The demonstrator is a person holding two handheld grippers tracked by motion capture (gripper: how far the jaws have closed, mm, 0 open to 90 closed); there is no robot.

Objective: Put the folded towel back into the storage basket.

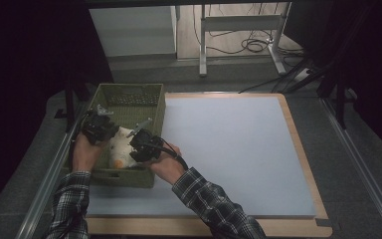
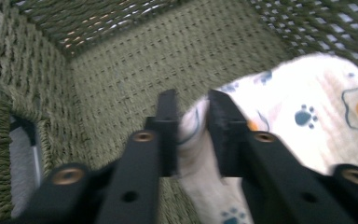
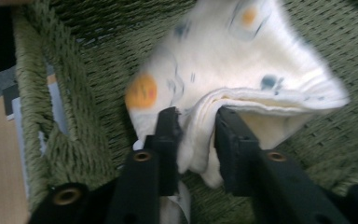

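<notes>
A white cloth printed with paw marks and orange dots lies crumpled in the near end of a green woven basket. Both grippers reach down into the basket. My left gripper comes in from the left; in the left gripper view a fold of the cloth sits loosely between its slightly parted jaws. My right gripper comes in from the right. Its jaws stand a little apart around the cloth's folded edge, without pinching it. Basket weave lies beneath and around the cloth.
The basket stands at the left edge of a pale blue mat on a wood-rimmed table. Dark floor, metal table legs and cables lie beyond the far edge. A handle slot opens in the basket's near wall.
</notes>
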